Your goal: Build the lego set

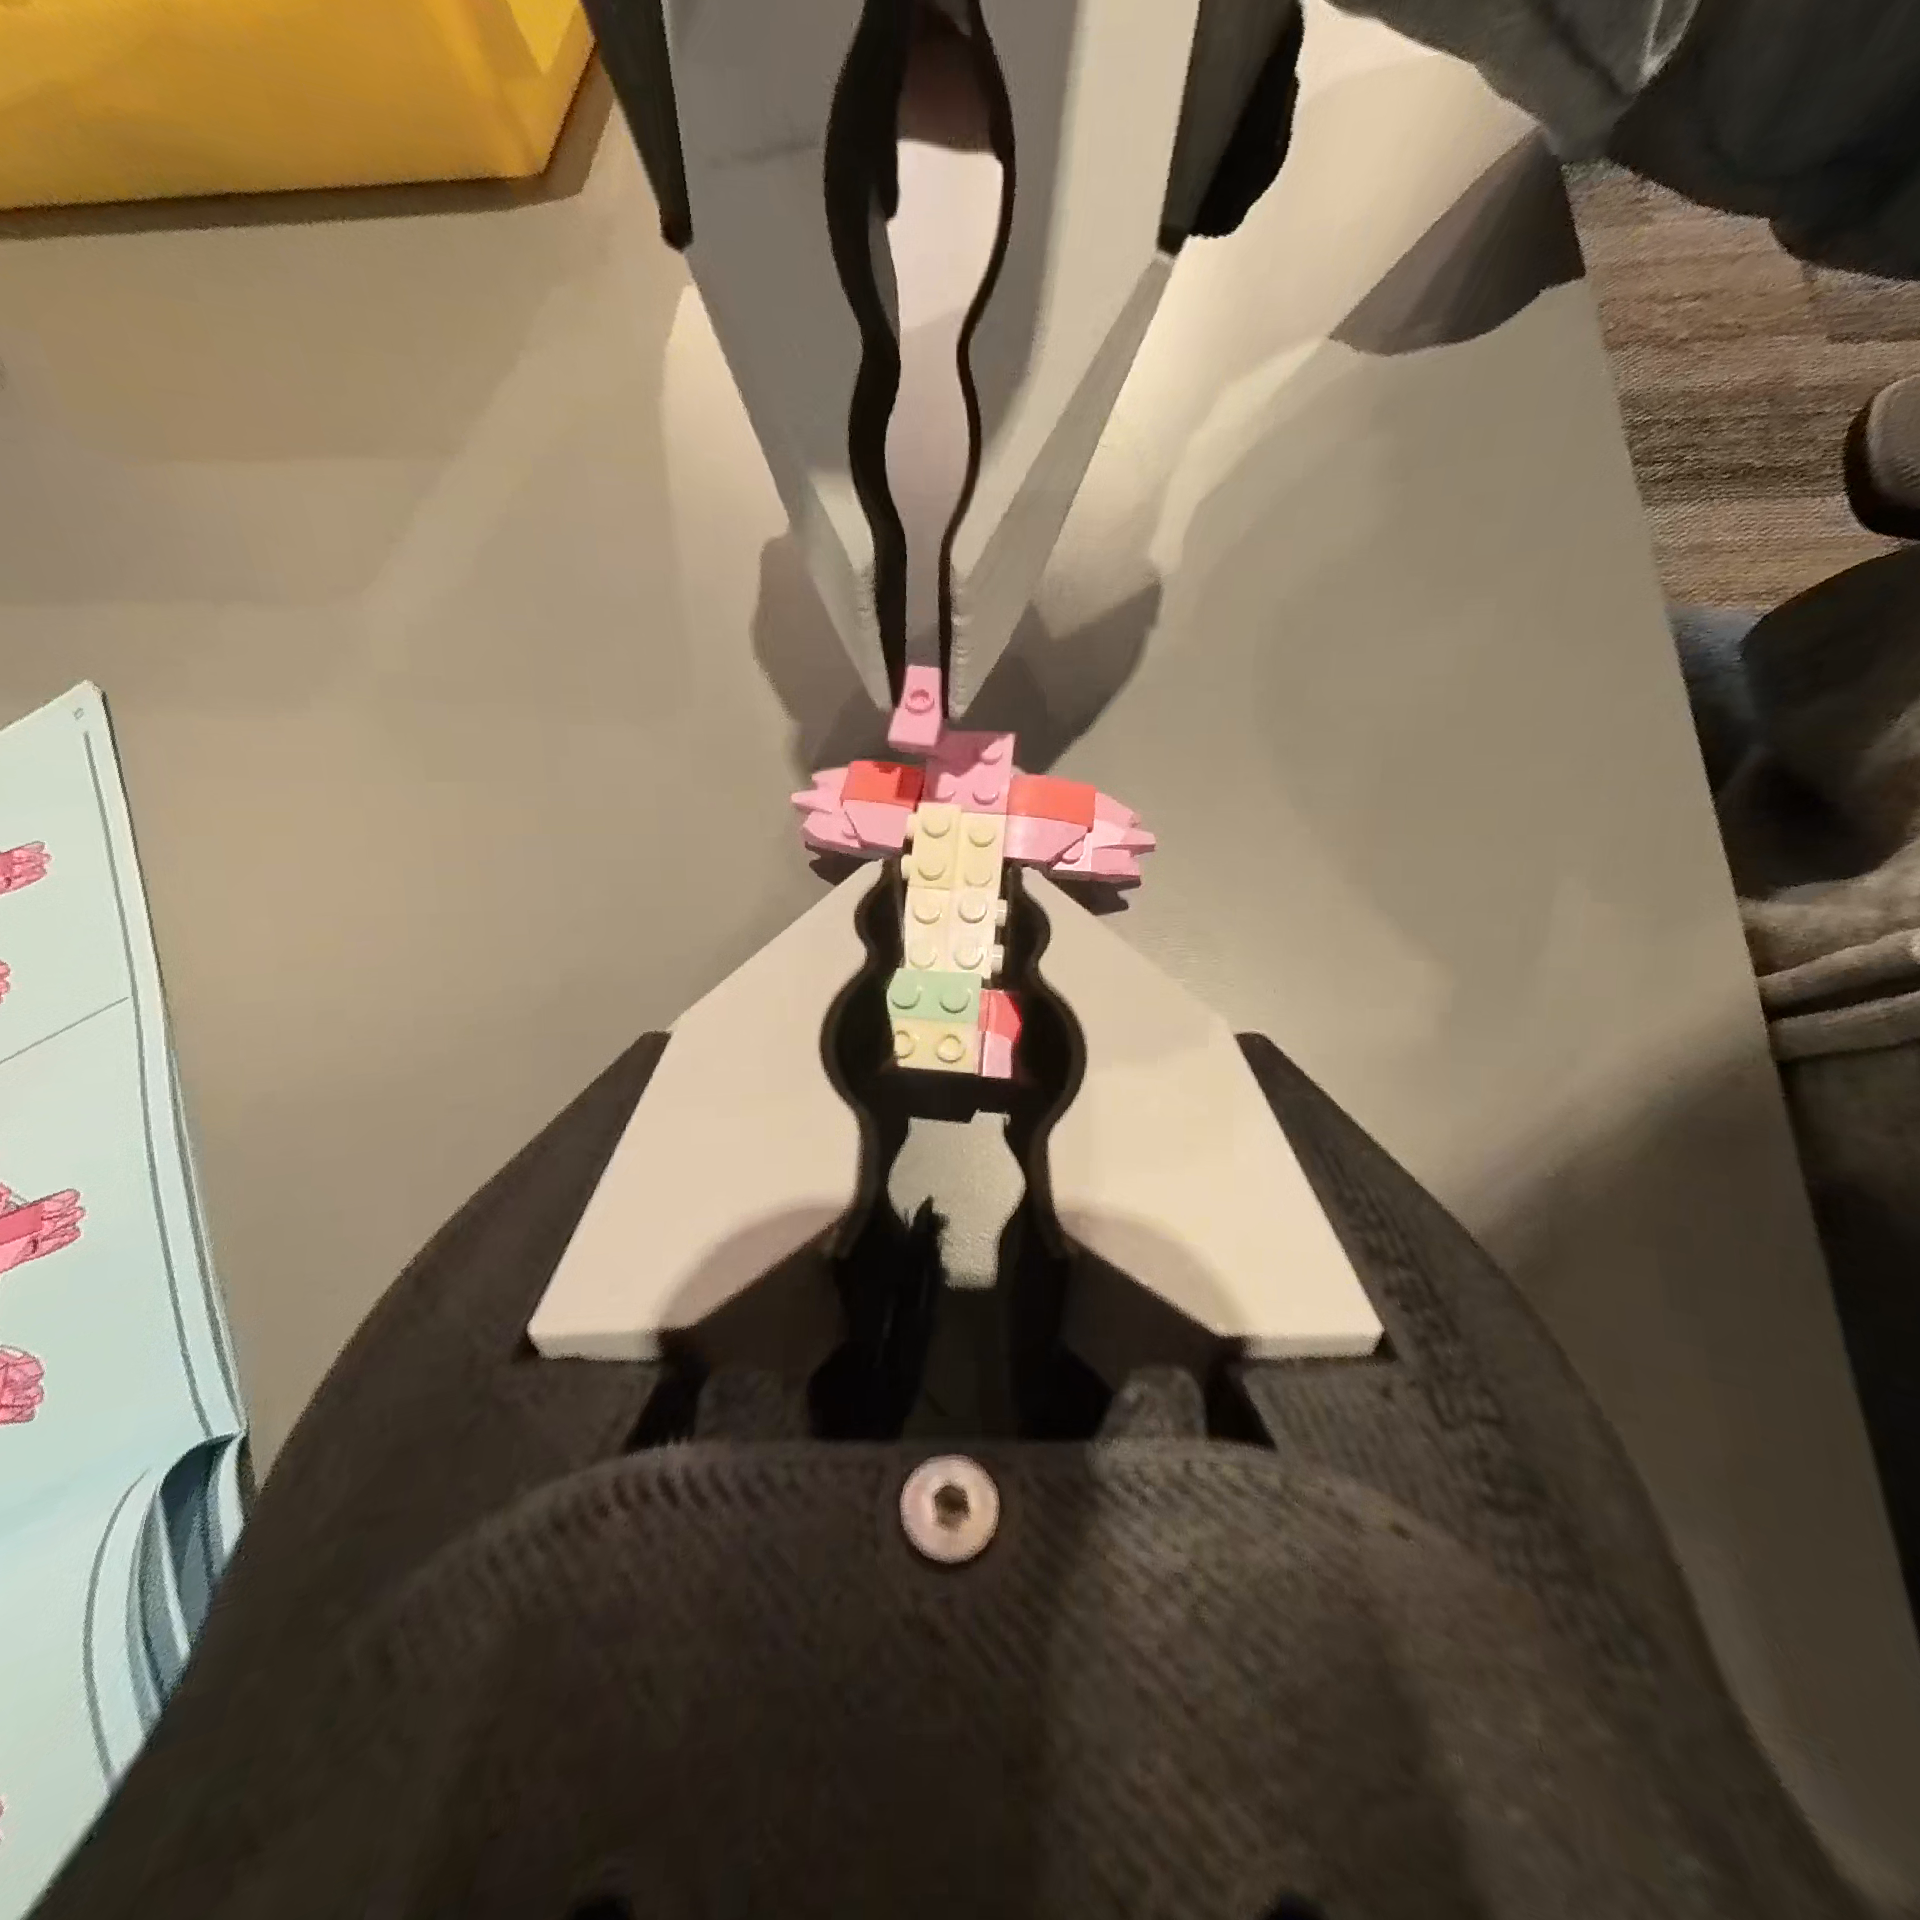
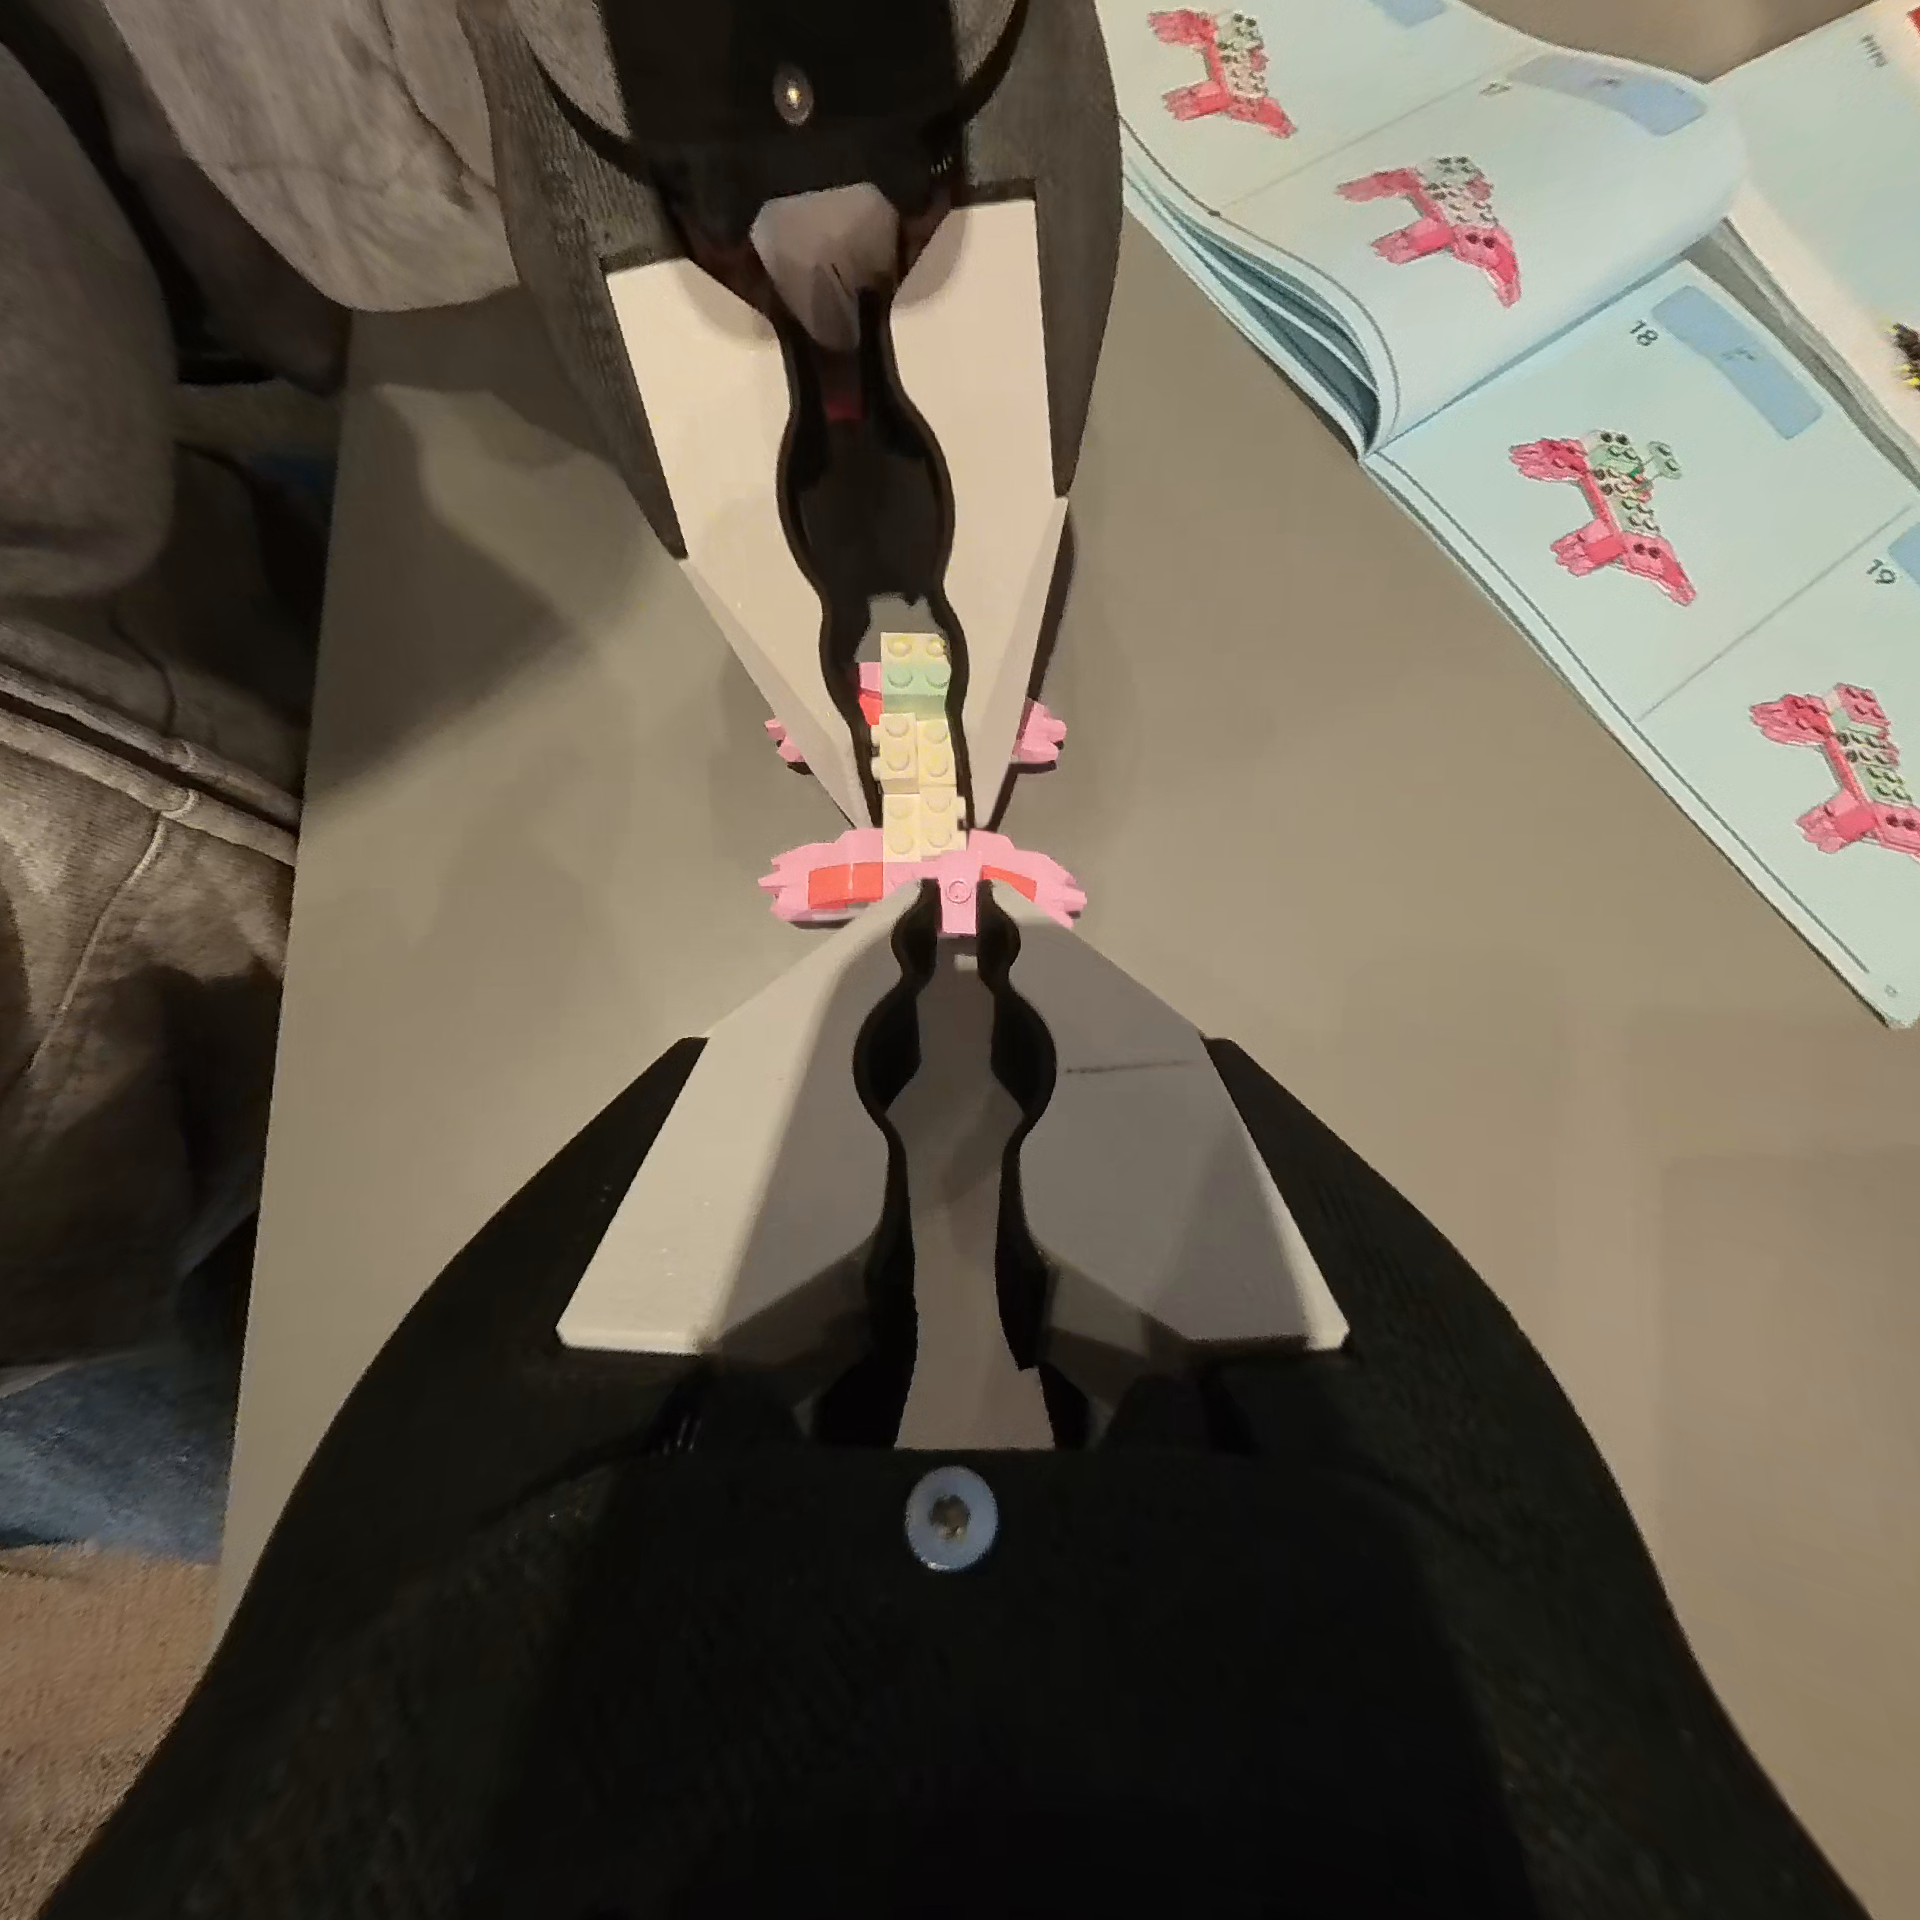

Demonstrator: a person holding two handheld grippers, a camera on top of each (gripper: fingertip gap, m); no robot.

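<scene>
You are clamping the part-built lego model (image 1: 951,935) in your left gripper (image 1: 951,914), its jaws narrowed on the cream body, above the grey table (image 1: 416,520). At 12 o'clock your right gripper (image 2: 956,935) is pinching 1 small pink plate (image 1: 920,707) onto its pink end; many steps are looking left

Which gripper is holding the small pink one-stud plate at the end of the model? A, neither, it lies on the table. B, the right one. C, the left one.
B: the right gripper pinches the small pink one-stud plate, while the left gripper grips the pastel brick model.
</scene>
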